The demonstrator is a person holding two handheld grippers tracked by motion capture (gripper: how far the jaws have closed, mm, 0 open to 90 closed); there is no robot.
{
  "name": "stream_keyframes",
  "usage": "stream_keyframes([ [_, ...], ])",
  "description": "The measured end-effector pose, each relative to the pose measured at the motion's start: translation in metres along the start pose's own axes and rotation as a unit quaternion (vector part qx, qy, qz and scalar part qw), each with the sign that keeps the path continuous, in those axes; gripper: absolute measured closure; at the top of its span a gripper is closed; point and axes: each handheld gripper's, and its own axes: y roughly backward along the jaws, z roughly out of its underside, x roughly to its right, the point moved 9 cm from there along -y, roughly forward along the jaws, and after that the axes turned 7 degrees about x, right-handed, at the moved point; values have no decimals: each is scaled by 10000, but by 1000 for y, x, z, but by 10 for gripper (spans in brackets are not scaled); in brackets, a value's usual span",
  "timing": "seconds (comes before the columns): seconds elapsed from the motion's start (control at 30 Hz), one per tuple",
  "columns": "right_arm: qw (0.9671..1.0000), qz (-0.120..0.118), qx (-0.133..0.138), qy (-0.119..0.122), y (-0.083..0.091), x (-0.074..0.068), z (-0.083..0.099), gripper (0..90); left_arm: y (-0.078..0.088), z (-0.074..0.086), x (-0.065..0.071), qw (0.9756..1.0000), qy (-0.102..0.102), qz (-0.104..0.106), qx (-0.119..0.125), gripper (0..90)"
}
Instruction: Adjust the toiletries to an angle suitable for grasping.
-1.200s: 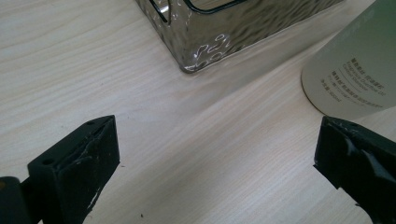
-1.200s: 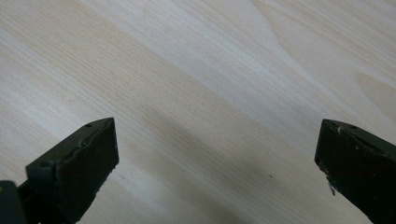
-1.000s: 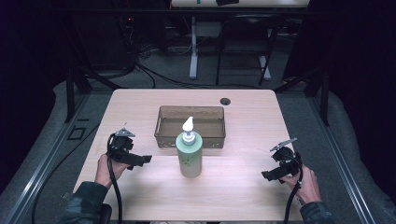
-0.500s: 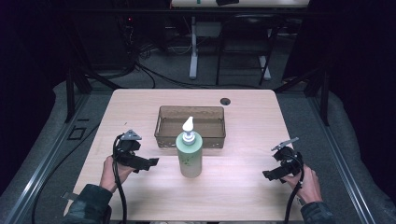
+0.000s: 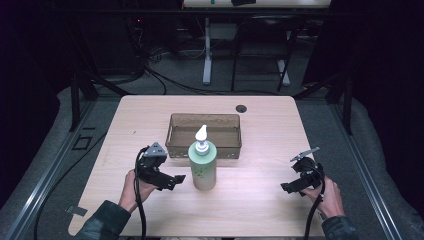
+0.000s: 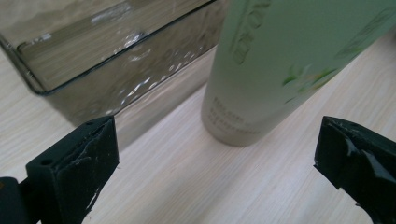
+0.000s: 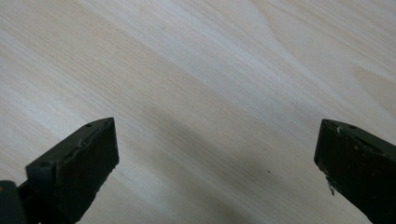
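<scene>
One bottle (image 6: 289,70) label: left hand-held gripper (image 6: 215,163) view

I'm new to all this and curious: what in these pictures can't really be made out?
- Bottle: top cut off by the left gripper view's edge; label blurred.
- Bin: near wall behind the bottle, high view.
- Dark round spot: too small to identify.

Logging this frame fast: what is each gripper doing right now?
Left gripper: open, holding nothing, jaws toward the green pump bottle.
Right gripper: open, holding nothing, over the table.
</scene>
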Motion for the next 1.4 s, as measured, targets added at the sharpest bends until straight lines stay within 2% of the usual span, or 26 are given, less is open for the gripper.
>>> stream_keyframes([
  [0.3,10000,-11,21,-66,1,-1,-1,0,-11,-19,22,9992,-249,99,295,0],
  [0.4,10000,-10,5,-48,0,-1,-1,0,-14,-27,27,9986,-285,131,433,0],
  [0.73,10000,17,9,-43,2,0,-1,0,-24,-49,36,9970,-371,112,672,2],
  [0.8,10000,4,48,-52,3,-1,-2,0,-27,-55,38,9963,-451,79,726,17],
  [0.93,10000,-8,41,-76,2,0,-1,0,-32,-60,42,9955,-513,172,775,87],
  [0.97,10000,-12,40,-80,2,0,-1,0,-33,-61,43,9952,-561,137,784,112],
  [1.17,10000,28,58,-28,5,-1,-1,0,-35,-61,44,9952,-601,57,774,115],
  [1.4,9999,13,86,-67,5,1,-2,0,-34,-61,42,9950,-634,171,751,121],
])
